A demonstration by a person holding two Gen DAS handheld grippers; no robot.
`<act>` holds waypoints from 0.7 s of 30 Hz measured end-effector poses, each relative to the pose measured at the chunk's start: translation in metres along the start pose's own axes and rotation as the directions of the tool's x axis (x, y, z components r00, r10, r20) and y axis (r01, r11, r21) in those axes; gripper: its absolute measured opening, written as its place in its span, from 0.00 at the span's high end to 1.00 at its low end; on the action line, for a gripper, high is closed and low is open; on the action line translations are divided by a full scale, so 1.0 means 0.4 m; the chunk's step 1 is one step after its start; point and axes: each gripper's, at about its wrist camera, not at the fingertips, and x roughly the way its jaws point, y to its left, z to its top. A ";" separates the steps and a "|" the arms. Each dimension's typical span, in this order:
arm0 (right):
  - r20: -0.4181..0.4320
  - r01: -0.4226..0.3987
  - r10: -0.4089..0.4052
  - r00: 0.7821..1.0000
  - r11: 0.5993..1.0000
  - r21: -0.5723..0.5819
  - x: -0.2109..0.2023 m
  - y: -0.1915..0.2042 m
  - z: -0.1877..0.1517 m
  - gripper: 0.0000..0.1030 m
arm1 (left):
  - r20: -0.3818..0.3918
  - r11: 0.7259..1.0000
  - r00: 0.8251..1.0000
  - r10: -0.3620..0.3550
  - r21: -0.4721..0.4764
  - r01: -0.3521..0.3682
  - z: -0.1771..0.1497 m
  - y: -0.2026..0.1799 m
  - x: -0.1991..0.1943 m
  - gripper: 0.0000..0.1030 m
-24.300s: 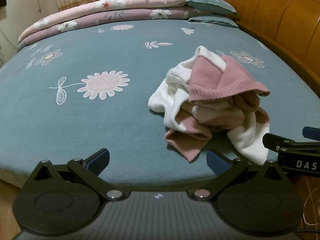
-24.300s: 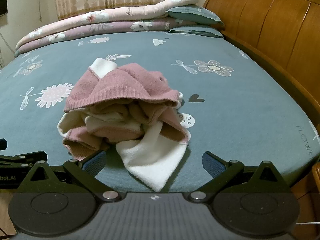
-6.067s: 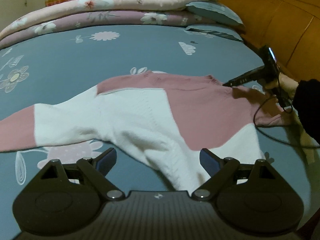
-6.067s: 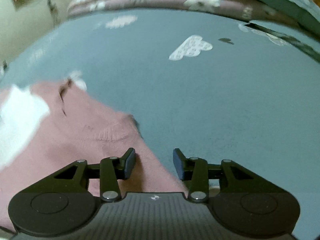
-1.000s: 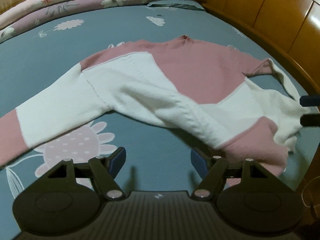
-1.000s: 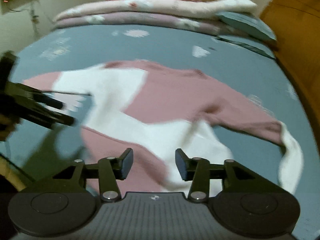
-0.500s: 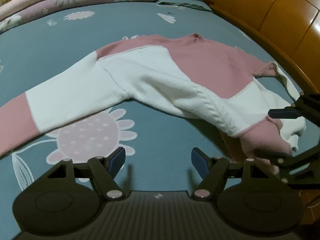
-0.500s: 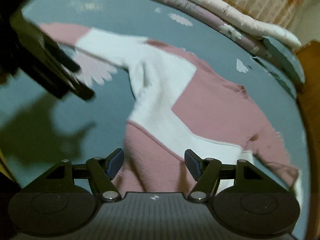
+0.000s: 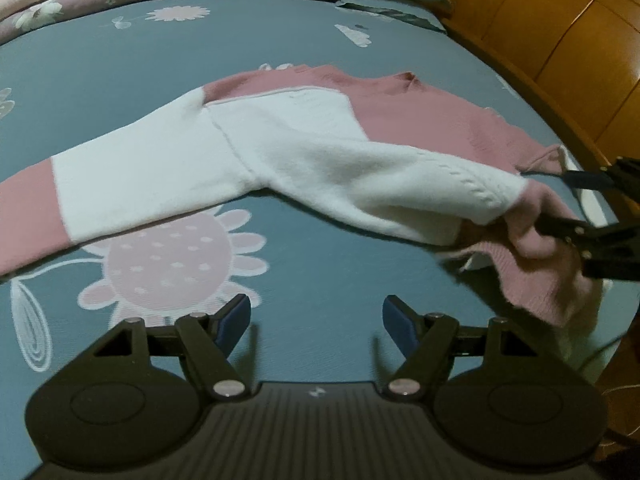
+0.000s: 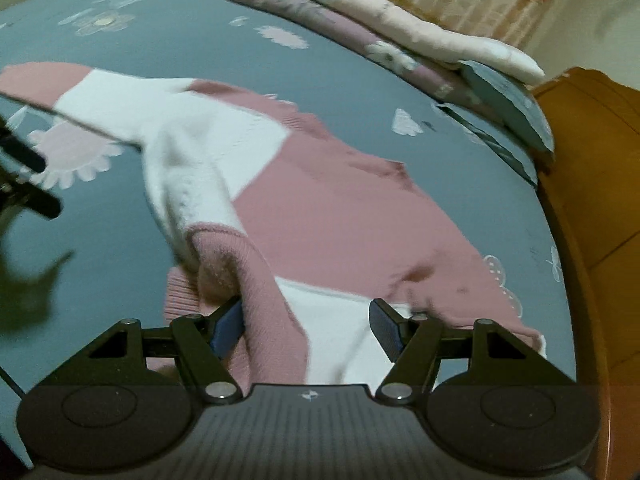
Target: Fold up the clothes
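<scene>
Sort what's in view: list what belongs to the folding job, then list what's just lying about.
Job: pink-and-white sweater; left gripper, open; right gripper, open around the pink hem.

Lying about: folded quilts; pillows; wooden headboard; bed sheet.

From the left tongs (image 9: pixel 316 318) we look low across the bed (image 9: pixel 120 60) toward its headboard (image 9: pixel 560 40); from the right tongs (image 10: pixel 306 326), closer, diagonally. Both views share the sweater (image 9: pixel 280 148).

A pink-and-white sweater (image 9: pixel 288 140) lies spread across the bed (image 9: pixel 120 52). At three o'clock the right gripper (image 9: pixel 560 204) meets its bunched pink hem. At six o'clock the left gripper (image 9: pixel 316 318) hovers, jaws wide.
</scene>
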 end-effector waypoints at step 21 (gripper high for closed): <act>0.084 -0.173 0.167 0.982 0.982 0.078 0.100 -0.254 -0.065 0.28 | -0.002 0.972 0.991 -0.131 -0.196 0.128 0.029 -0.159 0.090 0.29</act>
